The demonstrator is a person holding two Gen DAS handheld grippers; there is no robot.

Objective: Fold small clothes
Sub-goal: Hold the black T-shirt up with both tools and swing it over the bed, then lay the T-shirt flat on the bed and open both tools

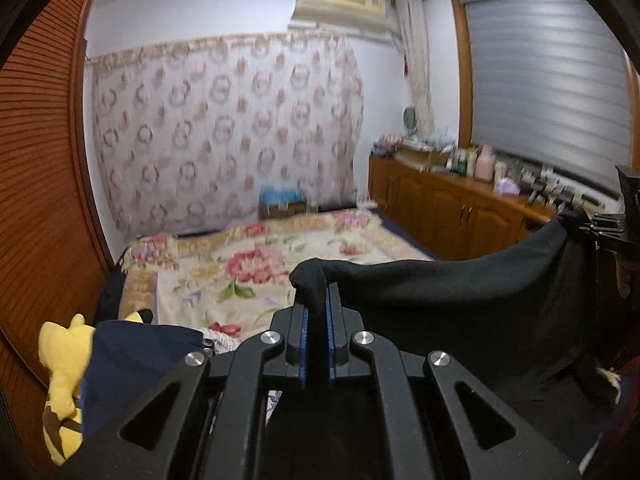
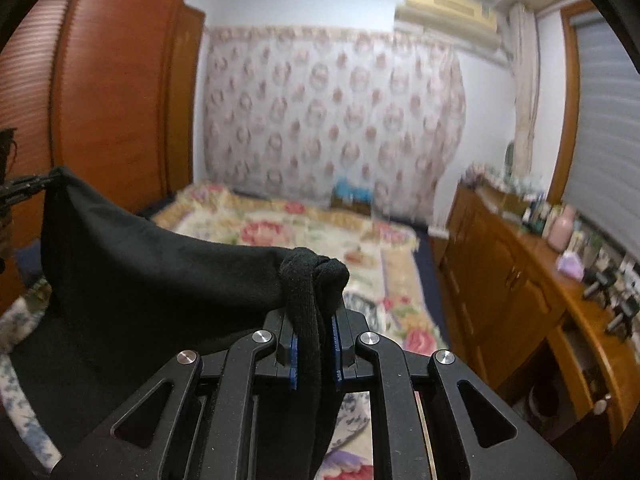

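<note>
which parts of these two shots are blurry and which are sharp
Left wrist view: left claw and black cloth are sharp, curtain smeared. Right wrist view: right claw crisp, bed and cabinet blurred; both bow at edges.

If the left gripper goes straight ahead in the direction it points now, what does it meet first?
Probably the flowered bedspread. The left gripper, shut on the black garment, points slightly downward over the bed, and nothing else shows in that line. Depth is unclear in this blurred fisheye view.

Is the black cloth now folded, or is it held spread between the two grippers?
Spread. The black cloth hangs stretched between the left gripper and right gripper, each clamping one bunched corner.
</note>
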